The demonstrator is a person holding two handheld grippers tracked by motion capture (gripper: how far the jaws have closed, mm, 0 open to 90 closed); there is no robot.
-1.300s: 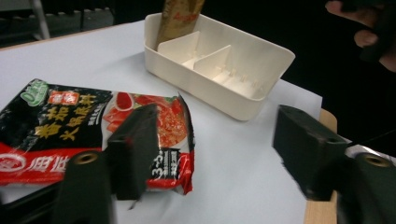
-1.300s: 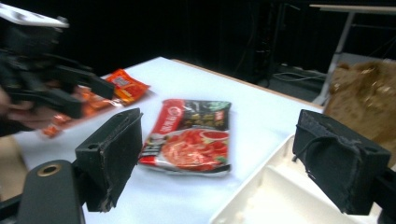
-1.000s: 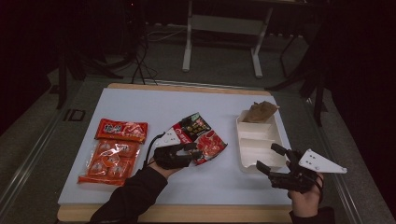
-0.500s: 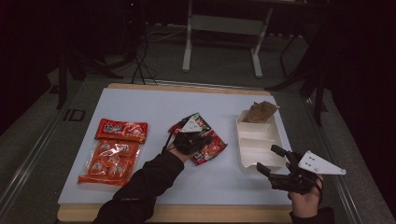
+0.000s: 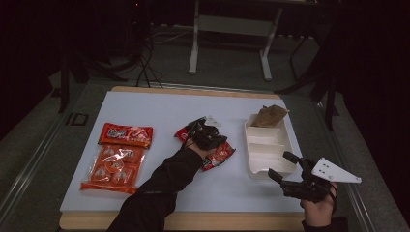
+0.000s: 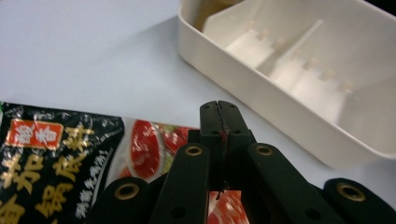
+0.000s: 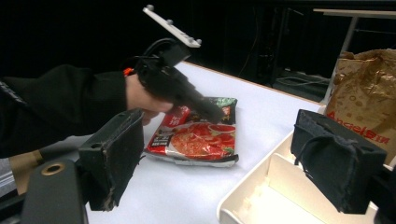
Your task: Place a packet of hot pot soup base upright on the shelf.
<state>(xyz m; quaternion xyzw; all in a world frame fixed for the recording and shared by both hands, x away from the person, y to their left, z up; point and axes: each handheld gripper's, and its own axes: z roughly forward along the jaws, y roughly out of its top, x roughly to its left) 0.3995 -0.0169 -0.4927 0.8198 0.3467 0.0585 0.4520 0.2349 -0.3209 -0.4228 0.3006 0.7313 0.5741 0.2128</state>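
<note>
A red and black noodle packet (image 5: 220,153) lies flat in the middle of the white table, left of a cream divided tray (image 5: 270,166). My left gripper (image 5: 209,134) sits low over the packet's far part, jaws pressed together with nothing seen between the tips. In the left gripper view the left gripper (image 6: 218,108) points past the packet (image 6: 56,154) toward the tray's wall (image 6: 261,88). My right gripper (image 5: 280,164) hovers open at the tray's near corner. Its view shows the right gripper (image 7: 224,158) wide apart and empty, with the packet (image 7: 201,140) and left gripper (image 7: 212,113) beyond.
A crumpled brown paper bag (image 5: 268,116) stands in the tray's far compartment, also large at the right (image 7: 369,93). Two more orange-red snack packets (image 5: 125,135) (image 5: 113,164) lie at the table's left. The wooden table edge (image 5: 193,221) runs along the front.
My left gripper has slid right and farther away across the packet, from its near-left side to its far part. The packet, tray and right gripper have stayed put.
</note>
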